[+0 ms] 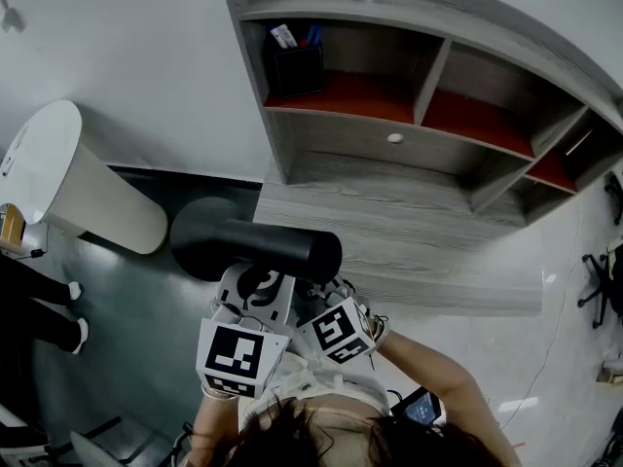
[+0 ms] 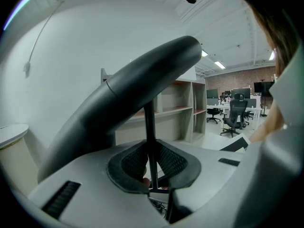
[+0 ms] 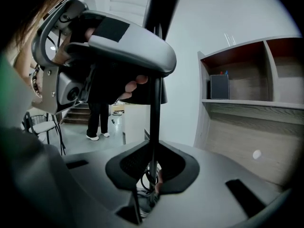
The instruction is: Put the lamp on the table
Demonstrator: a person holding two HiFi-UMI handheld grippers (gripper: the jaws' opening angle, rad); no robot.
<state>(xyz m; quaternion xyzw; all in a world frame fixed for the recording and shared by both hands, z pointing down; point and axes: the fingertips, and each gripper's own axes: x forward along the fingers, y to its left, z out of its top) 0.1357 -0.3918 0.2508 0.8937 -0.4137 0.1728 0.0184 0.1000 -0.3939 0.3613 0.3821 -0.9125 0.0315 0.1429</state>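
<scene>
Black lamp stem clamped in left hand-held gripper.

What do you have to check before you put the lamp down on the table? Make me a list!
1. Left gripper clamped on the lamp's stem: ok.
2. Right gripper clamped on the stem: ok.
3. Lamp over the table: not ok, it hangs mostly over the floor at the table's edge.
4. Bare spot on the table in front of the shelf: ok.
5. Lamp base level: cannot tell.
</scene>
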